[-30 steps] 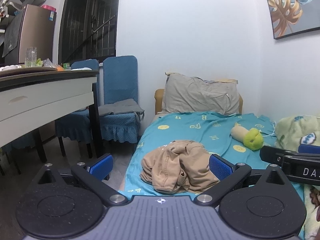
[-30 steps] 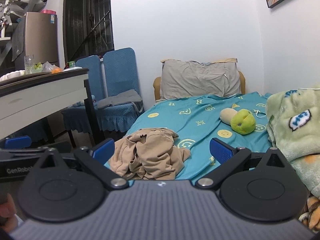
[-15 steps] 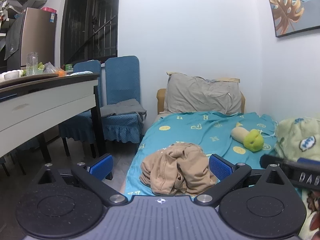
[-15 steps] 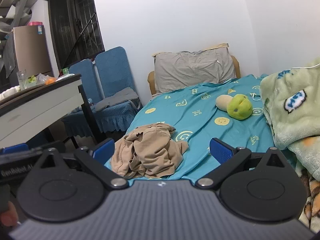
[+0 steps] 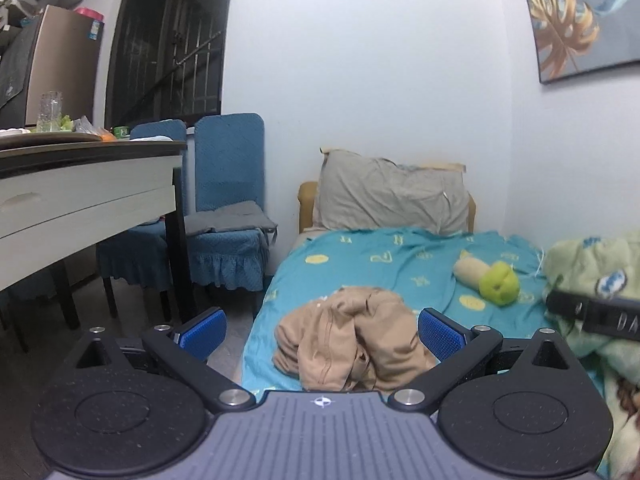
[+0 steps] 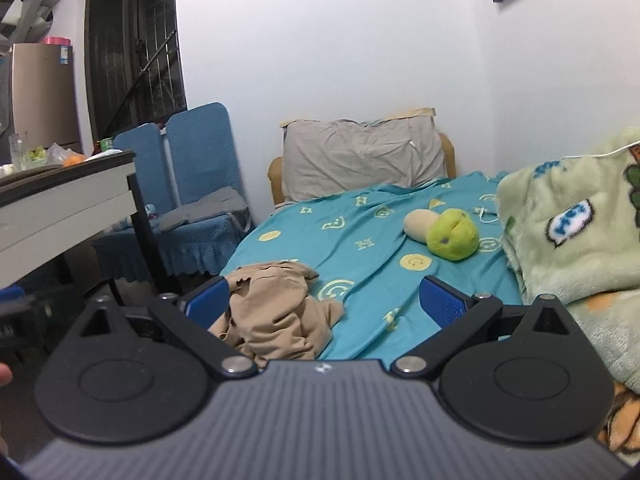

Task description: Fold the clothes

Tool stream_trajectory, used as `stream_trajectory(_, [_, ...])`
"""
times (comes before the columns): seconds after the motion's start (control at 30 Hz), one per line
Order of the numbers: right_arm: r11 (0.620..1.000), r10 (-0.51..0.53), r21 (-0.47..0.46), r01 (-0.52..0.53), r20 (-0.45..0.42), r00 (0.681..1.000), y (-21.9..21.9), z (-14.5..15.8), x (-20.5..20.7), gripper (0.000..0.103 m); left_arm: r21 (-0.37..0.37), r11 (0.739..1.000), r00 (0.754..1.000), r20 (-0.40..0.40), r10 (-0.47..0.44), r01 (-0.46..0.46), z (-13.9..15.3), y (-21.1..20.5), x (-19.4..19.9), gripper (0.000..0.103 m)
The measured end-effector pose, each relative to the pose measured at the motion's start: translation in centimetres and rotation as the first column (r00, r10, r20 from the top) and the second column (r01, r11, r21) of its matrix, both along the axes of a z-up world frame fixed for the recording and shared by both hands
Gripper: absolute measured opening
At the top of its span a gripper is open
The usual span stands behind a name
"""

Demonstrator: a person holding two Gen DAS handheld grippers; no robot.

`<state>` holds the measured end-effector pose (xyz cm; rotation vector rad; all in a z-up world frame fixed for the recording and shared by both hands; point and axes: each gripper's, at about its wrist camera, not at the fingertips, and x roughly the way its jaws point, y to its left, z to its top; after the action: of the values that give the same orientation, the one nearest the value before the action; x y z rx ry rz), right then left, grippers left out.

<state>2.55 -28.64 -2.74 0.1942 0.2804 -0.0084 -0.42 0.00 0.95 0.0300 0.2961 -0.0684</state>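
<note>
Blue ribbed pads line both claws, and both stand wide apart with nothing between them. The left gripper (image 5: 320, 330) holds no cloth; its fingers are spread to their full width, and the same is true of the right gripper (image 6: 326, 300).

Straight ahead of the left gripper, and a little below it, lies the beige garment (image 5: 350, 342), crumpled in a heap on the teal bedsheet (image 5: 400, 264) close to the near edge of the bed. In the left wrist view the heap sits almost centred in the gap, nearer the right-hand pad. For the right gripper the garment (image 6: 276, 312) lies ahead but off to the left, partly behind its left-hand pad. My judgement is that the left gripper is better lined up with the heap, and the right one would need to shift leftward to meet it. Which of the two is truly nearer I cannot tell. The heap has no clear long axis; it looks slightly wider from side to side than it is deep, and no hem or sleeve can be made out.

Further ahead and to the right lie a green plush toy (image 6: 452, 234) and a green fleece blanket (image 6: 568, 232). Beyond them a grey pillow (image 5: 392, 196) leans at the head of the bed. Folding has not yet begun.
</note>
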Motion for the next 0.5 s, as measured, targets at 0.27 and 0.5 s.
stream_trajectory(0.27, [0.997, 0.003, 0.071, -0.003, 0.004, 1.000, 0.7, -0.5, 0.1, 0.103, 0.006, 1.000, 1.000, 0.015, -0.010, 0.010, -1.6, 0.6, 0.0, 0.103])
stream_trajectory(0.5, [0.998, -0.023, 0.056, 0.023, -0.002, 1.000, 1.9, -0.8, 0.1, 0.103, -0.023, 1.000, 1.000, -0.002, 0.004, -0.004, -2.0, 1.1, 0.3, 0.103])
